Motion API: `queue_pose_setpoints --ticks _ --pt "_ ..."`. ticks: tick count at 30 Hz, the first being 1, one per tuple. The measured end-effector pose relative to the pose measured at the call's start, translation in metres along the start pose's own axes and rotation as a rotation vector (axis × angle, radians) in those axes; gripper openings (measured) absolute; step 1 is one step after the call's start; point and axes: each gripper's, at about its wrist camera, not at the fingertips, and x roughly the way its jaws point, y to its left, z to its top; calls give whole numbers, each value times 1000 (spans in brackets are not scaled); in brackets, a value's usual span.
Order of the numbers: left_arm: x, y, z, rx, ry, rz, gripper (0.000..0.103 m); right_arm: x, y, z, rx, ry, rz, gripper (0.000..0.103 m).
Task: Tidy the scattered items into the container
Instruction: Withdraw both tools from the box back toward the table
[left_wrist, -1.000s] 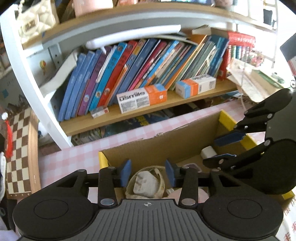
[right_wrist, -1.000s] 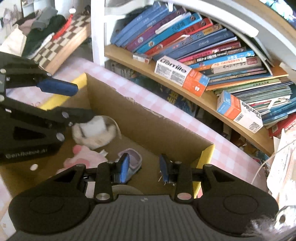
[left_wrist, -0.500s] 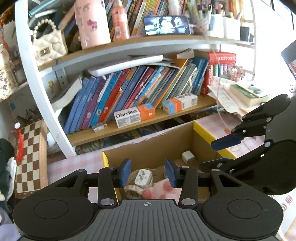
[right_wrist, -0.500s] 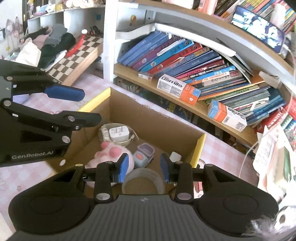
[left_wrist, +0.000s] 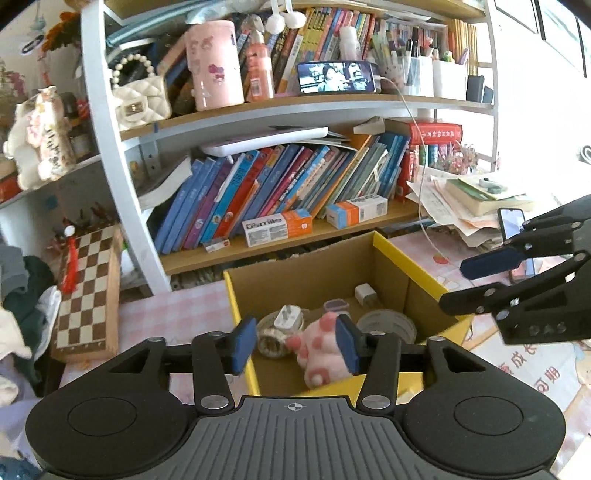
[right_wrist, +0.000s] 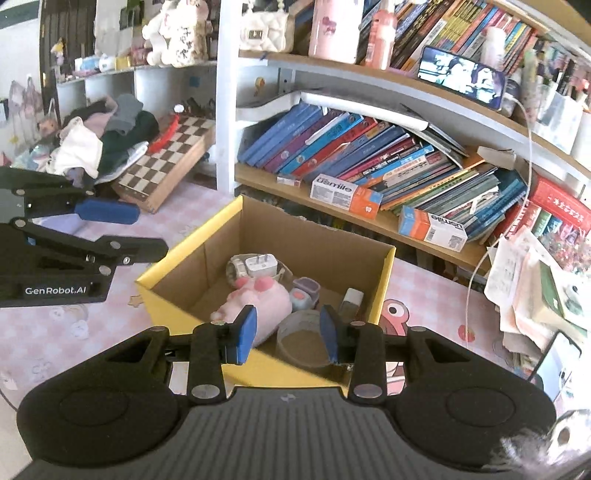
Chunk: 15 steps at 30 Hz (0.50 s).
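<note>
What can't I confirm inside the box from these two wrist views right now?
- Left wrist: the cardboard box near floor, hidden by its front wall and the left gripper.
- Right wrist: the tape roll near edge, behind the right gripper.
- Both: what lies under the pink plush toy.
- Small white block: too small to identify.

Partly hidden behind the left gripper's (left_wrist: 295, 341) blue pads: the pink plush toy (left_wrist: 322, 352) and the woven ring (left_wrist: 269, 338) under the white charger, inside the cardboard box (left_wrist: 317, 275). Cut off at the right edge of the left wrist view: the right gripper (left_wrist: 476, 282), body out of sight. Too small to read: book spines (right_wrist: 354, 155), the phone's (right_wrist: 461, 79) screen.
</note>
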Motion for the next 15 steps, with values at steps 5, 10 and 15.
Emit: queue_pose_setpoints --ticks 5,10,15 --pt "-19 -7 -20 10 -7 -6 56 -21 6 -20 32 -36 -17 36" --pt "-29 -8 -42 -19 1 -6 58 -36 9 -46 96 -49 -31 36" --pt "-32 -10 -67 -85 27 -7 59 -40 17 -75 130 -33 -58 36"
